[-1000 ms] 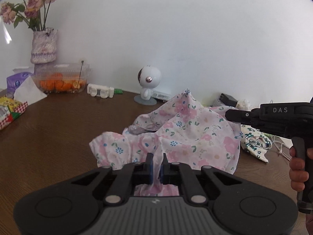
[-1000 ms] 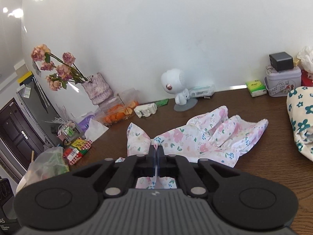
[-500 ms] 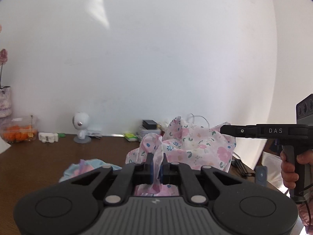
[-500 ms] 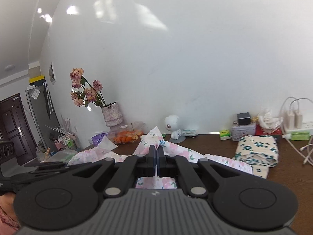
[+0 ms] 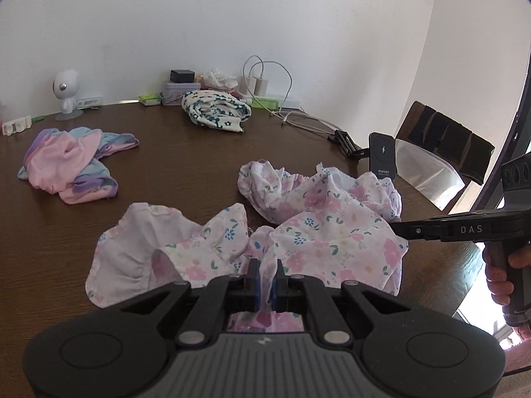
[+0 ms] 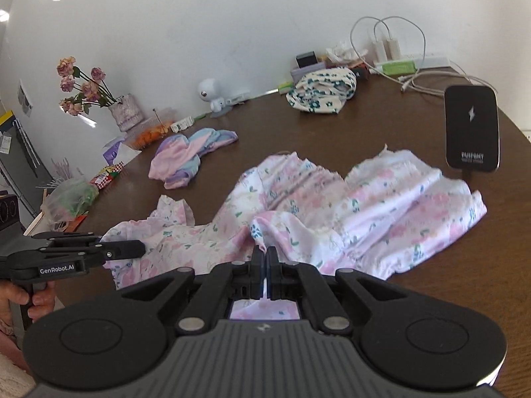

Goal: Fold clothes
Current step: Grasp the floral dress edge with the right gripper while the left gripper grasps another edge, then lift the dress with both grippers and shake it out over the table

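Floral garment (image 5: 318, 229) on table (image 5: 186, 152) front; pastel garment (image 5: 69, 162) behind-left.

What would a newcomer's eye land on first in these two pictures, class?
First, the pink floral garment crumpled across the near side of the dark wooden table, pinched at its near edge by both the left gripper and the right gripper. Next, the pastel pink-and-blue garment bunched further back on the left.

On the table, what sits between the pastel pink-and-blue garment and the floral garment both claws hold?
Only bare tabletop separates the pastel garment from the floral garment, clearest in the left wrist view.
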A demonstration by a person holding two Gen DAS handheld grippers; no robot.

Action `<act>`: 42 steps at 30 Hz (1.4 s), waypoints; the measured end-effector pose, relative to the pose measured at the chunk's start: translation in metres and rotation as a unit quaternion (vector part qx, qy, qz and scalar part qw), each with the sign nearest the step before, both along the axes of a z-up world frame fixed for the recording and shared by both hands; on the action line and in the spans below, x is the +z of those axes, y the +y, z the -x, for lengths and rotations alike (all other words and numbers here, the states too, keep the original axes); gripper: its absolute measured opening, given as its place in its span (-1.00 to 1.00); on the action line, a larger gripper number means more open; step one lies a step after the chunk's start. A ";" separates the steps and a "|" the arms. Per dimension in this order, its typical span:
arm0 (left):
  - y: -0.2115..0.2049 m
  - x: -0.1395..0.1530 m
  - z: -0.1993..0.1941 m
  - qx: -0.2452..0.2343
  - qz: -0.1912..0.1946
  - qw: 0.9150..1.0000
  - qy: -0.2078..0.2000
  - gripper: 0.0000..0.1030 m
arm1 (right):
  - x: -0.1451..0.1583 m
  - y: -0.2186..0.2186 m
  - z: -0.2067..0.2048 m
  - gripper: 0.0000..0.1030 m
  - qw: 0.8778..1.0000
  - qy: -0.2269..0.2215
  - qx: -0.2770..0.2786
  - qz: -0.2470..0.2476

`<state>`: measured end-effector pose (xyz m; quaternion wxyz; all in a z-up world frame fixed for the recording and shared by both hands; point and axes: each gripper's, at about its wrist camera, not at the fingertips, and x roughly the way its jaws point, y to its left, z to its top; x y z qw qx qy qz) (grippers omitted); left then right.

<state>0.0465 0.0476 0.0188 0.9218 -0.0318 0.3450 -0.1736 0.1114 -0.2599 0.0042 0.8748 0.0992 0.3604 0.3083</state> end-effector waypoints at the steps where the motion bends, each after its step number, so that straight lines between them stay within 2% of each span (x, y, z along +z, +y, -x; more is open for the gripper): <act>1: -0.002 -0.002 0.001 -0.001 -0.006 1.000 0.004 -0.79 | -0.004 0.000 0.002 -0.94 1.000 0.006 0.000 0.003; 2: -0.003 0.000 0.003 -0.001 -0.017 1.000 0.000 -0.58 | -0.003 -0.001 0.003 -0.90 1.000 0.008 0.000 0.007; 3: -0.005 0.002 0.004 -0.001 -0.028 1.000 -0.005 -0.43 | -0.003 -0.001 0.005 -0.76 1.000 0.009 0.000 0.011; 4: -0.003 0.007 0.008 0.000 -0.031 0.999 -0.018 -0.08 | -0.003 -0.002 0.007 -0.43 1.000 0.011 0.000 0.015; 5: -0.002 0.012 0.011 0.002 -0.034 0.999 -0.031 0.27 | -0.002 -0.003 0.008 -0.23 1.000 0.012 0.000 0.018; 6: 0.000 0.019 0.014 0.005 -0.035 0.998 -0.045 0.40 | 0.004 -0.005 0.009 0.08 1.000 0.004 -0.001 0.019; 7: 0.004 0.025 0.015 0.008 -0.036 0.998 -0.059 0.57 | 0.010 -0.007 0.009 0.23 1.000 -0.005 -0.001 0.020; 8: 0.007 0.030 0.012 0.012 -0.040 0.997 -0.066 0.64 | 0.018 -0.008 0.007 0.30 1.000 -0.017 0.001 0.020; 10: 0.010 0.036 0.002 0.017 -0.050 0.996 -0.066 0.69 | 0.033 -0.009 0.001 0.60 0.999 -0.036 0.004 0.019; 13: 0.011 0.034 -0.022 0.017 -0.068 0.997 -0.044 0.72 | 0.054 0.006 -0.017 0.69 0.998 -0.054 0.022 0.023; 16: 0.011 0.033 -0.046 0.018 -0.086 0.996 -0.022 0.72 | 0.061 0.037 -0.039 0.80 0.995 -0.054 0.055 0.062; 20: 0.005 0.017 -0.065 -0.017 -0.093 0.995 0.007 0.72 | 0.049 0.081 -0.065 0.76 0.986 -0.036 0.091 0.133; 23: 0.000 0.008 -0.072 -0.038 -0.097 0.994 0.020 0.63 | 0.035 0.105 -0.078 0.50 0.978 -0.015 0.114 0.176; 24: -0.001 0.005 -0.074 -0.046 -0.098 0.994 0.024 0.47 | 0.031 0.112 -0.082 0.37 0.974 -0.008 0.121 0.189; 25: -0.001 0.002 -0.075 -0.051 -0.098 0.993 0.030 0.34 | 0.026 0.115 -0.084 0.15 0.972 -0.002 0.127 0.199; 26: -0.001 0.000 -0.076 -0.055 -0.098 0.993 0.036 0.00 | 0.022 0.118 -0.086 0.00 0.969 0.004 0.132 0.208; 27: 0.000 -0.003 -0.077 -0.056 -0.099 0.993 0.041 -0.48 | 0.018 0.119 -0.089 -0.33 0.967 0.016 0.140 0.210; 28: 0.003 -0.004 -0.077 -0.057 -0.095 0.993 0.045 -0.73 | 0.014 0.119 -0.091 -0.68 0.966 0.028 0.147 0.212; 29: 0.007 -0.006 -0.076 -0.059 -0.091 0.993 0.049 -0.93 | 0.011 0.116 -0.093 -0.76 0.966 0.040 0.151 0.209; 31: 0.019 -0.004 -0.073 -0.060 -0.072 0.994 0.050 -0.94 | 0.013 0.106 -0.093 -0.86 0.969 0.044 0.142 0.195; 33: 0.034 0.001 -0.072 -0.044 -0.059 0.996 0.042 -0.95 | 0.018 0.090 -0.096 -0.88 0.976 0.047 0.124 0.171; 36: 0.058 0.018 -0.081 0.001 -0.041 0.999 0.023 -0.97 | 0.034 0.061 -0.107 -0.92 0.989 0.045 0.072 0.123; 40: 0.081 0.070 -0.120 0.066 -0.020 0.997 -0.039 -0.98 | 0.073 0.039 -0.140 -0.94 0.999 0.021 -0.001 0.049; 42: 0.087 0.107 -0.142 0.098 -0.022 0.991 -0.084 -0.98 | 0.107 0.039 -0.162 -0.94 0.999 -0.019 -0.034 0.030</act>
